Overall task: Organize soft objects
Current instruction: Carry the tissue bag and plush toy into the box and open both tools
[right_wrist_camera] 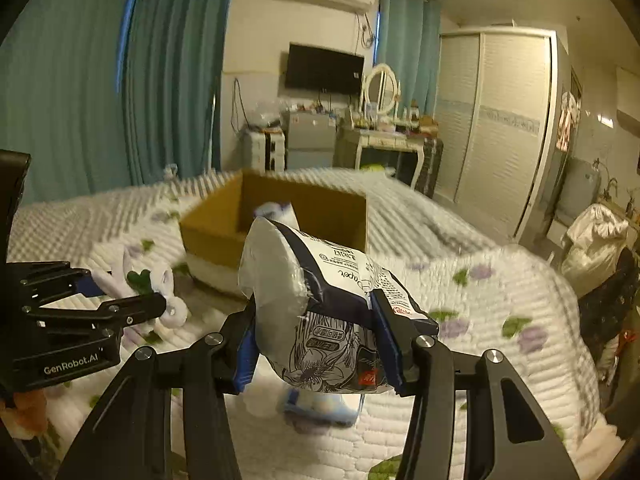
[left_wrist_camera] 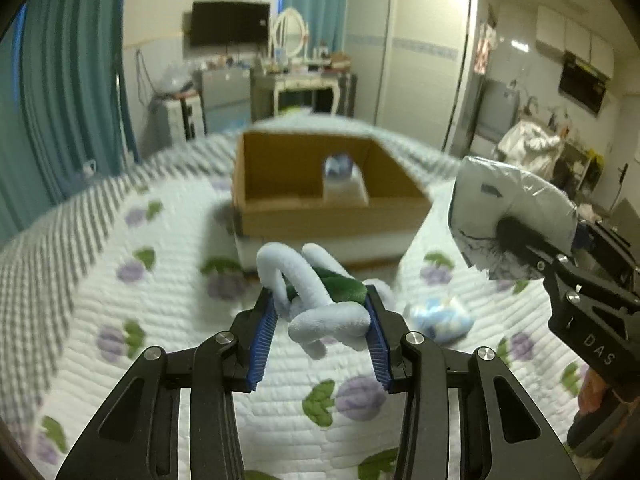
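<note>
Left wrist: plush toy (left_wrist_camera: 320, 300) inside left claw (left_wrist_camera: 320, 334).

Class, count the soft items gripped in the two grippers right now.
2: a pale-blue plush toy with green leaf in the left gripper, a plastic-wrapped tissue pack in the right gripper.

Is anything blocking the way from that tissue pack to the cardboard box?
Nothing visible: the tissue pack, clamped in the right gripper, faces the open cardboard box across bare quilt.
</note>
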